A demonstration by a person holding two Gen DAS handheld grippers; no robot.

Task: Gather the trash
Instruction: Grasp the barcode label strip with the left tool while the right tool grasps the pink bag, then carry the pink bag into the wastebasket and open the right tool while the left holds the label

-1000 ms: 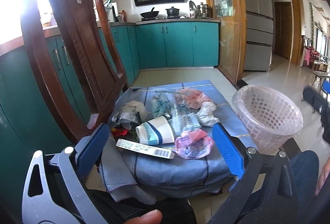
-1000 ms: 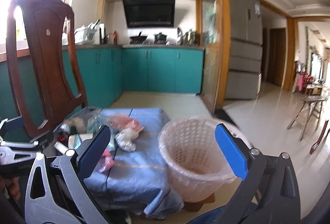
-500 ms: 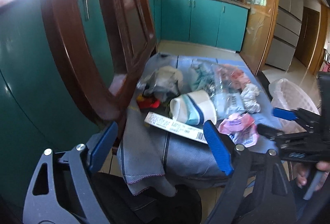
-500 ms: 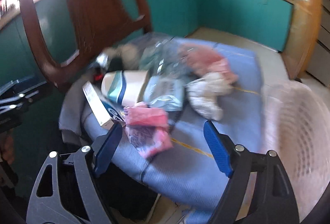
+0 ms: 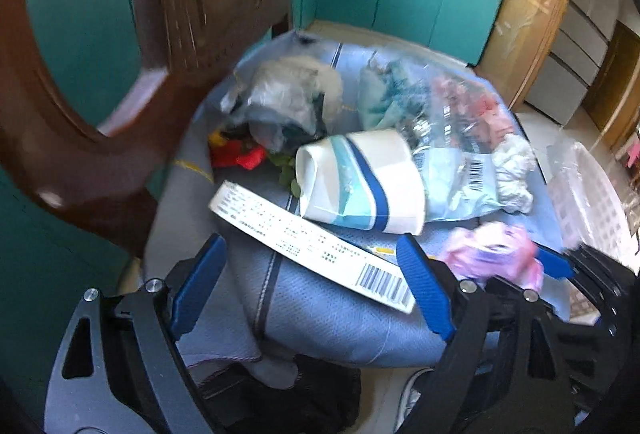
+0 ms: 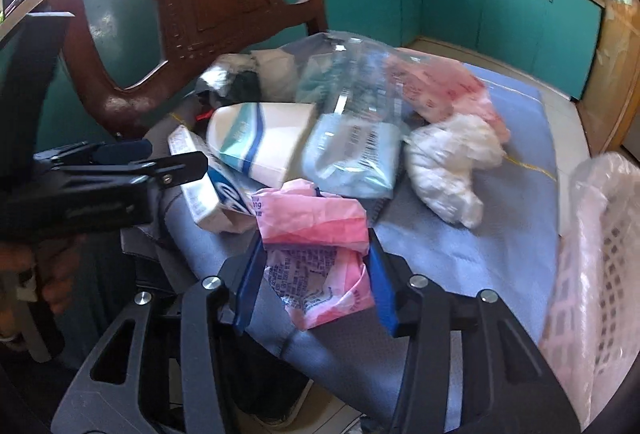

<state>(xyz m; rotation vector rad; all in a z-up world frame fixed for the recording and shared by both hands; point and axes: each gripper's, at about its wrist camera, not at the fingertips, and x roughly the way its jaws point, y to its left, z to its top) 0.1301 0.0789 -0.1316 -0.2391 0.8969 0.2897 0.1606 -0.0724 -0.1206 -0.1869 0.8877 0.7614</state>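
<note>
Two grippers are in play, and mine on the right [image 6: 310, 276] is the one doing the work: its blue pads have just been closing and now flank the crumpled pink plastic wrapper [image 6: 316, 234] at the near edge of the blue cloth-covered seat [image 6: 460, 250]. The pads look to be touching the wrapper's sides, though I can't be sure they are pressing yet, since the plastic bulges past them. My left gripper [image 5: 312, 284] hangs wide, with nothing held; between its fingers lies the end of the long white barcode-printed box [image 5: 304, 238], which rests near the front left corner of the seat.

Behind both sit the white paper cup with blue stripes [image 5: 360, 180], lying on its side, a pale blue plastic pouch [image 6: 352, 158], a wad of white tissue [image 6: 448, 162] and a clear plastic bag [image 5: 432, 102] toward the back edge. The white perforated plastic waste basket [image 6: 596, 274] stands just off the seat's right edge.

To do this well, I judge I should finish the squeeze until the thin film bunches firmly, then lift straight up so it doesn't drag the box along, and carry it right, over the basket rim, before letting go.
</note>
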